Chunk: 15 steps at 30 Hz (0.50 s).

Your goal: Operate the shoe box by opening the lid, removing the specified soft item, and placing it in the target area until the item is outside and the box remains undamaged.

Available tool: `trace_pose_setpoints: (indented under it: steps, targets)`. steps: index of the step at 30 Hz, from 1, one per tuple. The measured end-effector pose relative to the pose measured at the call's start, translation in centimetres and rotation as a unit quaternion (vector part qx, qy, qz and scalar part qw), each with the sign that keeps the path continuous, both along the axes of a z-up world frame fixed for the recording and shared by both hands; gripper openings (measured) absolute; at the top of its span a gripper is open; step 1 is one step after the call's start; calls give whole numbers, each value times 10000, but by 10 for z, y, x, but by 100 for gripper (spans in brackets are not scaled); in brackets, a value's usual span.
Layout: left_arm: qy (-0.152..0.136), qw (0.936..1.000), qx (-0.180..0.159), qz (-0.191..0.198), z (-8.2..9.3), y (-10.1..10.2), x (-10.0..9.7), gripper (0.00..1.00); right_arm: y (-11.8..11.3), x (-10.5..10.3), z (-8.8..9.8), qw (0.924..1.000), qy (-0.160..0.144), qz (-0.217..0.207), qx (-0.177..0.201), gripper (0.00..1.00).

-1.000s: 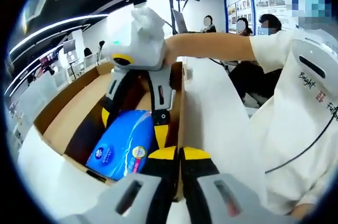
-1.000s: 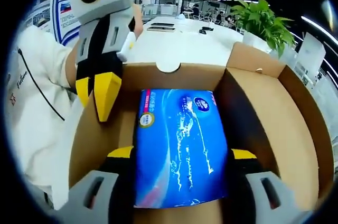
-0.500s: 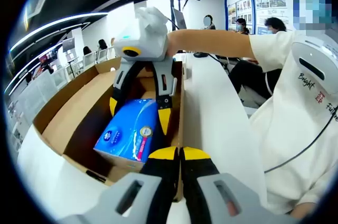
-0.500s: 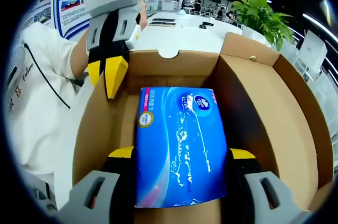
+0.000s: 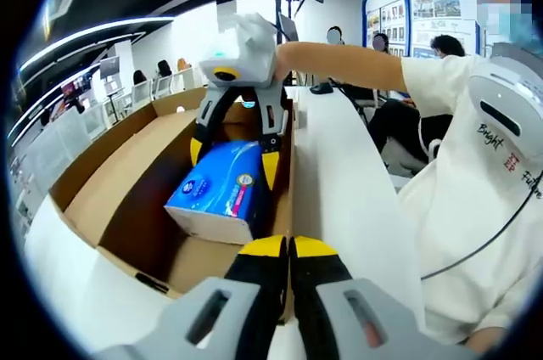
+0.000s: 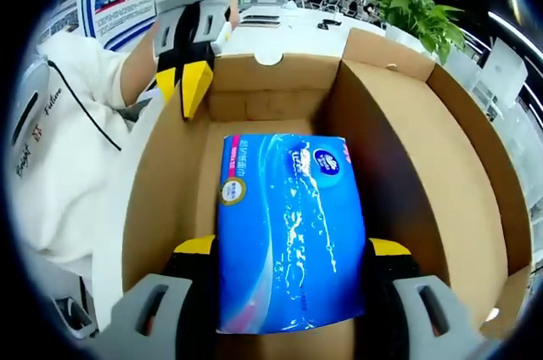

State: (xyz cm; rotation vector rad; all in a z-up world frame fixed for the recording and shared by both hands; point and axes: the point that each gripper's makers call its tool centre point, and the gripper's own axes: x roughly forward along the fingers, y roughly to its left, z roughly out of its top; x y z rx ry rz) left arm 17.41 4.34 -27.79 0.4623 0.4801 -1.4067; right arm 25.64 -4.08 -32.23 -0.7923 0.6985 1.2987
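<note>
One blue tissue pack (image 6: 290, 228) (soft, plastic-wrapped), clamped between the jaws of the right gripper (image 5: 235, 165), raised above the floor of one open shoe box (image 6: 399, 182). Left gripper (image 6: 188, 87), jaws pressed together, pinches the box's near wall. One white table (image 5: 339, 207) beneath.

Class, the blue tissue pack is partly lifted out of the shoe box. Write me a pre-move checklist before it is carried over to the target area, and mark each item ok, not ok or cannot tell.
1. Lid open: ok. The shoe box lid lies folded back.
2. Grip on the tissue pack: ok. The right gripper has a jaw on each side of it.
3. Pack clear of the box walls: not ok. In the left gripper view the pack sits raised but below the rim.
4. Left gripper steadying the box: ok, shut at the side wall's edge.
5. Box undamaged: ok, no tears seen.
6. Target area free: cannot tell.
</note>
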Motion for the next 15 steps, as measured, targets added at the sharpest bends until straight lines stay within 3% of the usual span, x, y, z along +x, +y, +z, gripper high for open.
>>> trace_pose_setpoints:
  steps: [8, 13, 15]
  targets:
    - [3, 10000, -26, -1, 0, 0, 0, 1, -8, -1, 0, 10000, 44, 47, 28, 69]
    - [-17, 9997, -42, -251, 0, 0, -1, 1, -19, -5, 1, 10000, 66, -58, -36, 69]
    - [103, 9995, -31, -298, 0, 0, 0, 1, -22, -9, 1, 9999, 59, -106, -62, 69]
